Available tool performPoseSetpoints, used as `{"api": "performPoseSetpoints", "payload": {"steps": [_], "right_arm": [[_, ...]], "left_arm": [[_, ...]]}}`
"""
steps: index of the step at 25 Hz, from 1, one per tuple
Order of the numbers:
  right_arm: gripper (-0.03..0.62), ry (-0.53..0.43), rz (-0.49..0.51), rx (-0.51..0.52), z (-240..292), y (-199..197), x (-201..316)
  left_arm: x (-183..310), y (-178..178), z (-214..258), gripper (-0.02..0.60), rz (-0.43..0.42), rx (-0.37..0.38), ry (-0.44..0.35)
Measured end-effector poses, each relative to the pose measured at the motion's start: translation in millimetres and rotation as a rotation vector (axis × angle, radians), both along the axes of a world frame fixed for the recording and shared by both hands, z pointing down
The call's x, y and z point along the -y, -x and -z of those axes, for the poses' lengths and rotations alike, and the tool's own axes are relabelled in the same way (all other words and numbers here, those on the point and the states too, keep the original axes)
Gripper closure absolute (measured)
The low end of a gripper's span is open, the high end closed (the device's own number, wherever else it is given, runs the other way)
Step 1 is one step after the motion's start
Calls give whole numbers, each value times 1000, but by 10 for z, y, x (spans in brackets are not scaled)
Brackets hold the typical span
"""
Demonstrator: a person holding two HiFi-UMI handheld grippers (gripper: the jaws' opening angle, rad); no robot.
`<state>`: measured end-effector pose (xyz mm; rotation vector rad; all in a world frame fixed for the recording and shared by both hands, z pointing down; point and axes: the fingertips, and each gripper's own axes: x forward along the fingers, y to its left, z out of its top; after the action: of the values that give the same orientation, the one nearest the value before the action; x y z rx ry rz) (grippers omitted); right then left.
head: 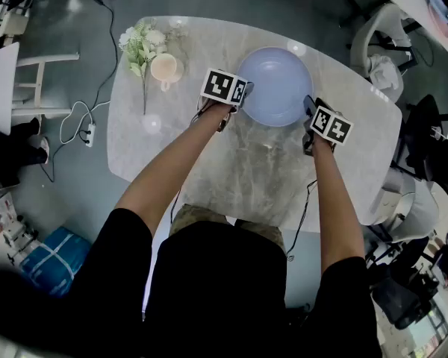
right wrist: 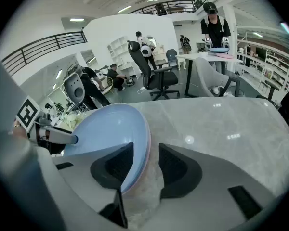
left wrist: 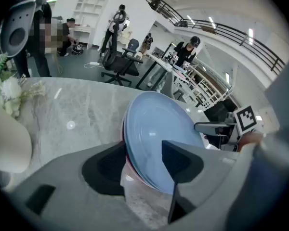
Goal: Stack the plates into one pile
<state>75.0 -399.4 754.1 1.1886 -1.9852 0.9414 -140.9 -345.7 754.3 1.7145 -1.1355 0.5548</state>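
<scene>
1. Blue plate [head: 275,88] sits on the far middle of the marble table [head: 231,177], w/ one gripper at each side of it.
2. Left gripper view: blue plate [left wrist: 156,134] lies on top of a pink plate [left wrist: 124,160]; only a thin strip of the pink rim shows beneath it.
3. Left gripper [head: 241,101] is at the stack's left rim. Its jaws are spread, w/ the rim of both plates in the gap betw. them: one jaw lies over the blue face, the other outside the pink edge [left wrist: 143,170]. Can't tell if either jaw touches the rim.
4. Right gripper [head: 308,112] is at the stack's right rim, opp. the left one. Its jaws are also spread [right wrist: 145,170]: one lies over the blue plate [right wrist: 106,129], the other is beyond the rim. A clear strip of table [right wrist: 221,124] shows betw. that jaw and the pink edge [right wrist: 148,149].
5. Each gripper view shows the other gripper across the plate, just beside the rim.
6. Cream cup [head: 165,67] stands left of the stack, near the left gripper but apart from it. White flowers [head: 140,45] lie just beyond the cup, twd the table's far left corner.
7. In the left gripper view the cup [left wrist: 7,146] and flowers [left wrist: 7,88] are at the far left edge, well apart from the jaws.
</scene>
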Motion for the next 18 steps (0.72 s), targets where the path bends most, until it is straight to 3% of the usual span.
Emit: {"api": "performPoseSetpoints", "payload": {"steps": [2, 5, 8, 14, 18], "right_arm": [[443, 9, 18, 10, 8, 25, -48], [442, 14, 36, 16, 37, 62, -144], [442, 16, 39, 33, 92, 57, -244], [442, -19, 32, 87, 308, -43, -490], [444, -60, 34, 173, 670, -129, -691]], "left_arm": [[-11, -44, 2, 333, -48, 40, -7], [-42, -36, -38, 299, -123, 170, -48], [-41, -51, -85, 299, -182, 255, -88], [-23, -11, -8, 288, -135, 246, -115], [-109, -31, 295, 288, -63, 180, -159]]}}
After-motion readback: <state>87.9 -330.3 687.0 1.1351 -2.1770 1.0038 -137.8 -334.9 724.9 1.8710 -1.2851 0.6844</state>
